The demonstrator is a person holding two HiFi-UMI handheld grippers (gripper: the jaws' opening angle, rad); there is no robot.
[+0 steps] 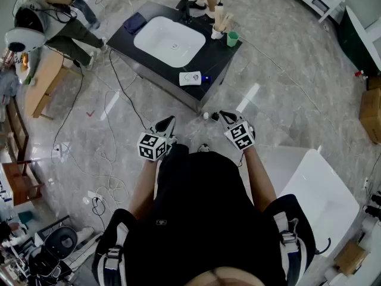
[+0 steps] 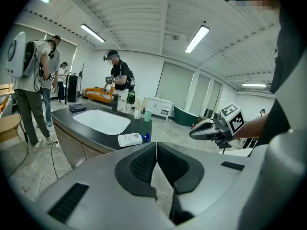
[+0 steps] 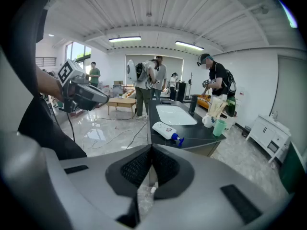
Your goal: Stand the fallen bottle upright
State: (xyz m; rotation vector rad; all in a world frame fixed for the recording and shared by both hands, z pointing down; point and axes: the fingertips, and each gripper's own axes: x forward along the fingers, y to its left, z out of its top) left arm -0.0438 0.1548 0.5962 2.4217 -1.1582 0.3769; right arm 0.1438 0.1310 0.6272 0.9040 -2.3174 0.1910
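A white bottle [image 1: 191,78] with a blue pump lies on its side near the front edge of a dark counter [image 1: 221,57] that holds a white sink [image 1: 169,40]. The bottle [image 2: 130,139] also shows in the left gripper view, and the same bottle [image 3: 167,131] shows in the right gripper view. Both grippers hang over the floor, well short of the counter. My left gripper [image 1: 168,123] is shut with nothing between its pads, and so is my right gripper [image 1: 225,117]. The left gripper's jaws [image 2: 156,145] meet at their tips, and the right gripper's jaws [image 3: 151,150] are pressed together.
A green cup [image 1: 232,38] and a white holder of wooden utensils [image 1: 220,22] stand at the counter's far right corner. A dark cloth [image 1: 134,22] lies at its left end. Cables [image 1: 113,100] trail over the floor. A person [image 1: 41,16] stands at the left, a white bathtub [image 1: 315,189] at the right.
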